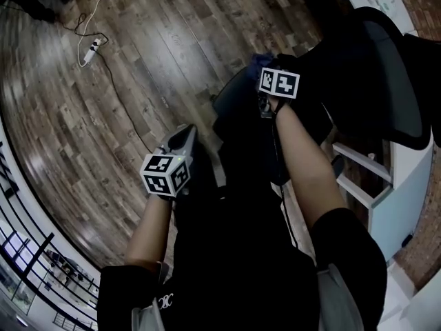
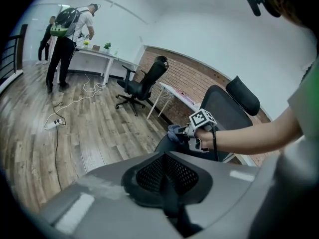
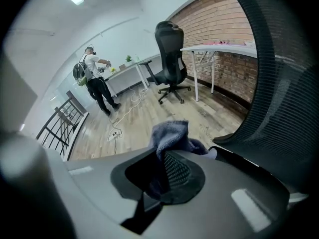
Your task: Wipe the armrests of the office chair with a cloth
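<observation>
My right gripper (image 1: pixel 267 69) is shut on a blue-grey cloth (image 1: pixel 259 61), which bunches out past the pads (image 3: pixel 172 133). It hangs over the front of the black office chair (image 1: pixel 241 119), beside the mesh backrest (image 3: pixel 279 103). A dark edge of the chair, perhaps an armrest (image 3: pixel 237 151), lies just right of the cloth; I cannot tell whether they touch. The left gripper view shows the right gripper (image 2: pixel 192 133), the cloth (image 2: pixel 174 132) and the chair's backrest (image 2: pixel 222 111). My left gripper (image 1: pixel 183 138) is lower left of the chair, its jaws (image 2: pixel 167 176) together with nothing between them.
A second black office chair (image 3: pixel 169 54) stands by a white desk (image 3: pixel 219 47) along the brick wall. A person with a backpack (image 2: pixel 65 39) works at a far table. A power strip and cable (image 1: pixel 91 49) lie on the wooden floor. White furniture (image 1: pixel 375 192) stands right of the chair.
</observation>
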Action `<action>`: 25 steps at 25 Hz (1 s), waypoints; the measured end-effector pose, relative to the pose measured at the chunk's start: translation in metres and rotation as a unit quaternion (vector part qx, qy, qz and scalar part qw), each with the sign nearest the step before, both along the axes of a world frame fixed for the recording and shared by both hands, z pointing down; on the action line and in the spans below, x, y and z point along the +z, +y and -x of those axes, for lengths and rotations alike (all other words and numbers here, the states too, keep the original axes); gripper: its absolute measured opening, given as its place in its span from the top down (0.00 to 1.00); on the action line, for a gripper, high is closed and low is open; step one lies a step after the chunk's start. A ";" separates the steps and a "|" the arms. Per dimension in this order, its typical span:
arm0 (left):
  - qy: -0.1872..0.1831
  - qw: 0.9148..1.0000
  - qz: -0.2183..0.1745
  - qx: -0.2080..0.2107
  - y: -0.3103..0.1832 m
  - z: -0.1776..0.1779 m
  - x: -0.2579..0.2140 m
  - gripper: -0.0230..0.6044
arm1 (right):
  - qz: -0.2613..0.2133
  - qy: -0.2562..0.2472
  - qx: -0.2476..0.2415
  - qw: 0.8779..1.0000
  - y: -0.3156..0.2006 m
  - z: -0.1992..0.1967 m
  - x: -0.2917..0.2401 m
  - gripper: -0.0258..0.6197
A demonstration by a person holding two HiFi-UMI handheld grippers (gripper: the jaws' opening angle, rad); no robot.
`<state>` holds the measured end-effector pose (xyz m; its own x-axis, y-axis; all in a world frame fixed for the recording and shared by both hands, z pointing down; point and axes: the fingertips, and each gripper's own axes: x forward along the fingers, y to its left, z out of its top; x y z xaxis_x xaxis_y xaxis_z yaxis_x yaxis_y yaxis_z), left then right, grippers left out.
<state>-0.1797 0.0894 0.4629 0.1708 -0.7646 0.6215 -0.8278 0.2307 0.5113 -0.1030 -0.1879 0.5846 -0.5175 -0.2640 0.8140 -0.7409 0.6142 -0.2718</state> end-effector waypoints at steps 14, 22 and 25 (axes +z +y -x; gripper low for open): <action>0.008 1.000 -0.010 0.027 0.029 0.058 0.011 0.95 | 0.043 0.008 -0.036 0.998 0.101 0.048 0.000 0.92; 0.012 0.999 -0.012 0.029 0.030 0.061 0.012 0.95 | 0.077 -0.026 -0.089 0.993 0.187 0.053 -0.002 0.92; 0.012 0.999 -0.009 0.038 0.027 0.053 0.014 0.95 | 0.083 -0.039 -0.104 0.990 0.209 0.045 -0.006 0.92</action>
